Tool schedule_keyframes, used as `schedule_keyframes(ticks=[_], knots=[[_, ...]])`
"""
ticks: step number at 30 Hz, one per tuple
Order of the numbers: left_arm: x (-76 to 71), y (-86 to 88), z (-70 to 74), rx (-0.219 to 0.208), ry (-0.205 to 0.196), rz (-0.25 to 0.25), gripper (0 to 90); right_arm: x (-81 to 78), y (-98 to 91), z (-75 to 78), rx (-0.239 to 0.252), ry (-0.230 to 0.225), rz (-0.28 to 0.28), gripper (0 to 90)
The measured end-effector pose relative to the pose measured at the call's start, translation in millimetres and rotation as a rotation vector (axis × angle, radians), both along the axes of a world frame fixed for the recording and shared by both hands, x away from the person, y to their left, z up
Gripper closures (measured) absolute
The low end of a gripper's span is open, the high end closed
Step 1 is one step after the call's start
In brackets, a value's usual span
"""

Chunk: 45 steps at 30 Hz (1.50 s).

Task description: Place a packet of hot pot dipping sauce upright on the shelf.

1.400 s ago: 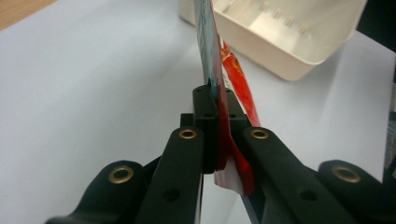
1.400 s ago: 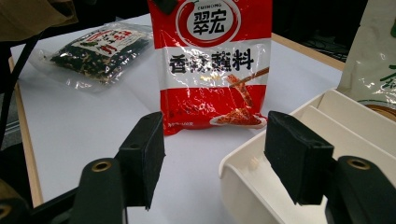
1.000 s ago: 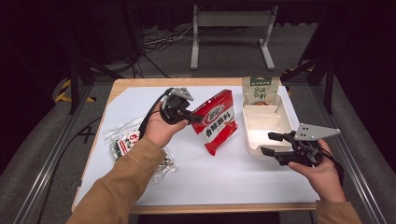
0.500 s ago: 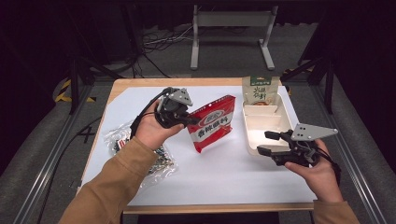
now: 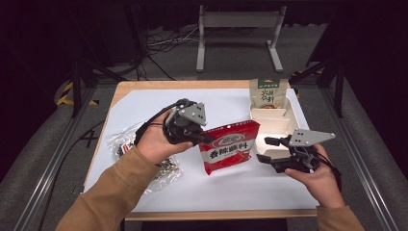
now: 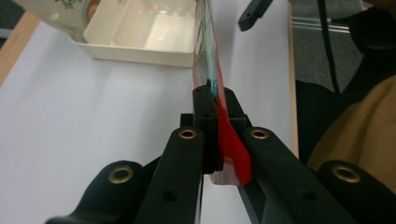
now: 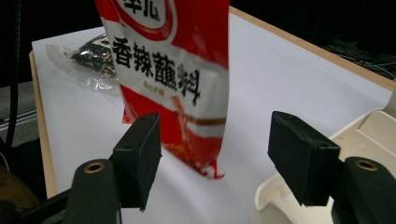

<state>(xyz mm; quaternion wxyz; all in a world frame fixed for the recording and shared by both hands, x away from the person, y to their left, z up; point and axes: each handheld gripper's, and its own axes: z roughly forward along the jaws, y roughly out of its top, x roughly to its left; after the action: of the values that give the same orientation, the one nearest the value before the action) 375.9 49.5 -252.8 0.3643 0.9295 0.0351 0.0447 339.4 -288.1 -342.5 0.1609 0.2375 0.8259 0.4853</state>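
A red seasoning packet (image 5: 230,147) with white lettering hangs above the white table, held by its left edge. My left gripper (image 5: 207,138) is shut on that edge; in the left gripper view its jaws (image 6: 215,100) pinch the packet (image 6: 208,56) edge-on. My right gripper (image 5: 264,149) is open just right of the packet, beside the cream tray (image 5: 276,126). Its jaws have just been opening. In the right gripper view the packet (image 7: 173,79) hangs a little beyond the spread gripper (image 7: 219,149), and no pad touches it.
A green-and-white pouch (image 5: 268,94) stands at the far end of the tray. Clear bags with dark contents (image 5: 125,144) lie at the table's left, under the left forearm. The tray's rim (image 7: 273,200) sits close under my right jaw.
My left hand has carried the red packet up and toward the near right, closer to my right gripper. My right hand has stayed in place, its jaws spread slightly wider.
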Motion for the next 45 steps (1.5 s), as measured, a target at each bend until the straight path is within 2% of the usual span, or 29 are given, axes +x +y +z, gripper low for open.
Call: schedule_keyframes(ticks=[8, 16, 18, 24, 27, 34, 40, 44, 45], knots=[[-11.8, -9.2, 2.1, -0.008, -0.002, -0.089, 89.5, -1.1, 12.1, -4.0, -0.004, 0.023, 0.062, 36.1], [-19.5, -14.9, 4.8, -0.014, -0.013, -0.121, 89.5, -0.8, 21.9, -6.7, -0.018, 0.034, 0.133, 43.6], [-20.3, -16.2, 4.5, -0.014, -0.014, -0.121, 89.5, -0.7, 23.6, -7.0, -0.023, 0.027, 0.155, 48.4], [-25.5, -18.0, 5.9, -0.016, -0.028, -0.132, 89.4, -3.3, 27.2, -5.1, -0.064, -0.022, 0.251, 75.5], [-27.0, -16.8, 6.8, -0.019, -0.033, -0.127, 89.4, -4.2, 27.7, -3.2, -0.071, -0.015, 0.28, 84.9], [-24.4, -12.8, 6.7, -0.027, -0.024, -0.114, 89.3, -5.0, 30.5, -0.8, -0.074, 0.011, 0.297, 86.6], [-22.4, -10.9, 6.0, -0.039, -0.024, -0.108, 89.1, -5.1, 30.8, 0.6, -0.075, 0.012, 0.297, 86.8], [-21.3, -8.8, 5.9, -0.054, -0.021, -0.104, 88.6, -5.4, 30.6, 2.1, -0.07, 0.018, 0.296, 87.0], [-20.8, -6.9, 5.6, -0.073, -0.024, -0.102, 88.2, -5.3, 30.3, 2.5, -0.067, 0.021, 0.297, 87.0]])
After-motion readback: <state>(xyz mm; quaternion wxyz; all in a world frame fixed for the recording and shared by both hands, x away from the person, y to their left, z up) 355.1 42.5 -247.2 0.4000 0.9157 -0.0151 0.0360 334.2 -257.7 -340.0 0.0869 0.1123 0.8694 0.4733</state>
